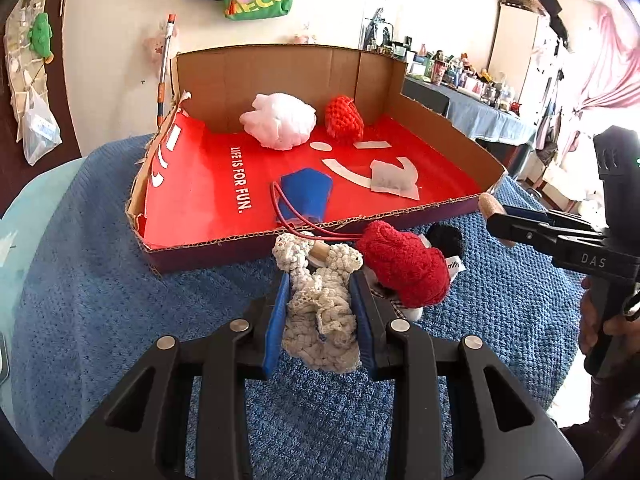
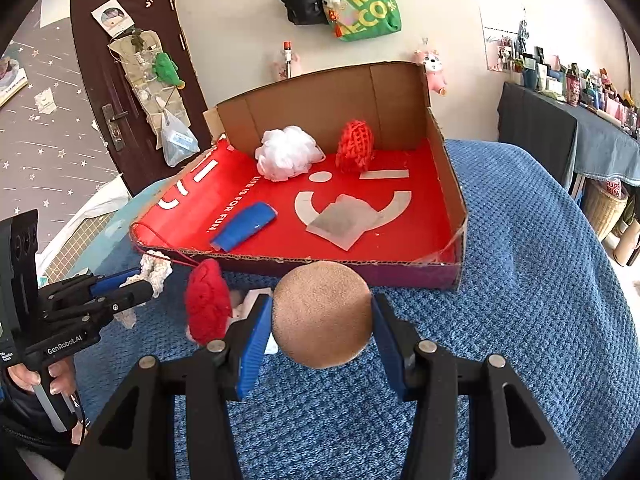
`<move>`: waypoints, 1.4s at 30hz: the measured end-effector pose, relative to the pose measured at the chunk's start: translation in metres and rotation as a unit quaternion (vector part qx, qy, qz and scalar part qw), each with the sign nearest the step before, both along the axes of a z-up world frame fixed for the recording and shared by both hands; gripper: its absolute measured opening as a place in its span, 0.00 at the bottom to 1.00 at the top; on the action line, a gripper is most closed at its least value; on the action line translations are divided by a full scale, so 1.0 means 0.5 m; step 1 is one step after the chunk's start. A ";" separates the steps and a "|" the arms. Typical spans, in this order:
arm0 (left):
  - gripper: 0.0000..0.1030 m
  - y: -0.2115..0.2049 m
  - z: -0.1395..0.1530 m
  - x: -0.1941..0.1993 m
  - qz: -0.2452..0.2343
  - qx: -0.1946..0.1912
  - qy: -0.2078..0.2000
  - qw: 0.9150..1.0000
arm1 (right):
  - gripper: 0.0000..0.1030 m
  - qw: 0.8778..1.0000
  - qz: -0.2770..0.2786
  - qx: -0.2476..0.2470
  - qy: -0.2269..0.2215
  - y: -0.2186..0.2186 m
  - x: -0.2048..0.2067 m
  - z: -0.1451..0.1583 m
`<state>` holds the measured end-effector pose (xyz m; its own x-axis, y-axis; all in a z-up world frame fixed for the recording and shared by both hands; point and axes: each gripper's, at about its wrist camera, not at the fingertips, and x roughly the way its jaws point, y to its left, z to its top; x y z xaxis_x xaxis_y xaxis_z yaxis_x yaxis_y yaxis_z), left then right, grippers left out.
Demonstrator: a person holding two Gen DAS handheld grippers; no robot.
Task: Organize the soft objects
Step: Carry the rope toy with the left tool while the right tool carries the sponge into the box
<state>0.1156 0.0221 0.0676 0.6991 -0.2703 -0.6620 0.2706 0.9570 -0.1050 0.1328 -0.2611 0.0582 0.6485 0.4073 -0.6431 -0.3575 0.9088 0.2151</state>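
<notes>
My left gripper (image 1: pixel 320 280) is shut on a cream crocheted piece (image 1: pixel 320 312) with a wooden ring, just in front of the cardboard tray (image 1: pixel 224 246). My right gripper (image 2: pixel 320 304) is shut on a round tan sponge puff (image 2: pixel 323 314), also in front of the tray (image 2: pixel 400 272). A red knitted item (image 1: pixel 404 268) lies on the blue blanket (image 1: pixel 100 280) beside a small plush with a miffy tag. In the tray lie a white mesh puff (image 1: pixel 280 120), a red crocheted piece (image 1: pixel 344 118), a blue pouch (image 1: pixel 306 196) with a red cord, and a clear sachet (image 1: pixel 390 178).
The tray's red floor reads "LIFE IS FOR FUN." and it has high back walls. The blanket (image 2: pixel 520 280) covers the surface around it. A cluttered shelf (image 2: pixel 580 92) stands at the right, a brown door (image 2: pixel 120 80) at the left, bags hang on the wall.
</notes>
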 end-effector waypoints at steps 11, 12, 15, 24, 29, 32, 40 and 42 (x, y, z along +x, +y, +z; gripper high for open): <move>0.28 0.013 0.053 0.008 0.004 0.002 -0.038 0.999 | 0.52 1.000 0.008 -0.011 -0.023 0.020 0.011 0.037; 0.28 0.016 0.063 0.017 0.006 0.002 -0.045 0.999 | 0.52 0.999 0.010 -0.015 -0.027 0.025 0.019 0.045; 0.28 0.021 0.085 0.043 0.006 0.002 -0.055 0.998 | 0.52 0.999 0.012 -0.031 -0.037 0.043 0.057 0.066; 0.28 0.022 0.097 0.209 -0.007 0.031 -0.027 0.999 | 0.52 0.993 0.007 -0.115 -0.016 0.092 0.231 0.077; 0.28 0.016 0.064 0.309 -0.011 0.043 0.024 0.999 | 0.52 0.985 0.009 -0.169 0.028 0.116 0.326 0.049; 0.28 0.009 0.038 0.349 -0.012 0.061 0.045 0.997 | 0.52 0.979 0.014 -0.197 0.057 0.132 0.365 0.026; 0.28 0.001 -0.007 0.415 -0.010 0.093 0.081 0.992 | 0.52 0.965 0.020 -0.240 0.102 0.147 0.430 -0.013; 0.28 0.003 -0.014 0.423 -0.006 0.097 0.088 0.991 | 0.52 0.964 0.019 -0.244 0.109 0.146 0.438 -0.021</move>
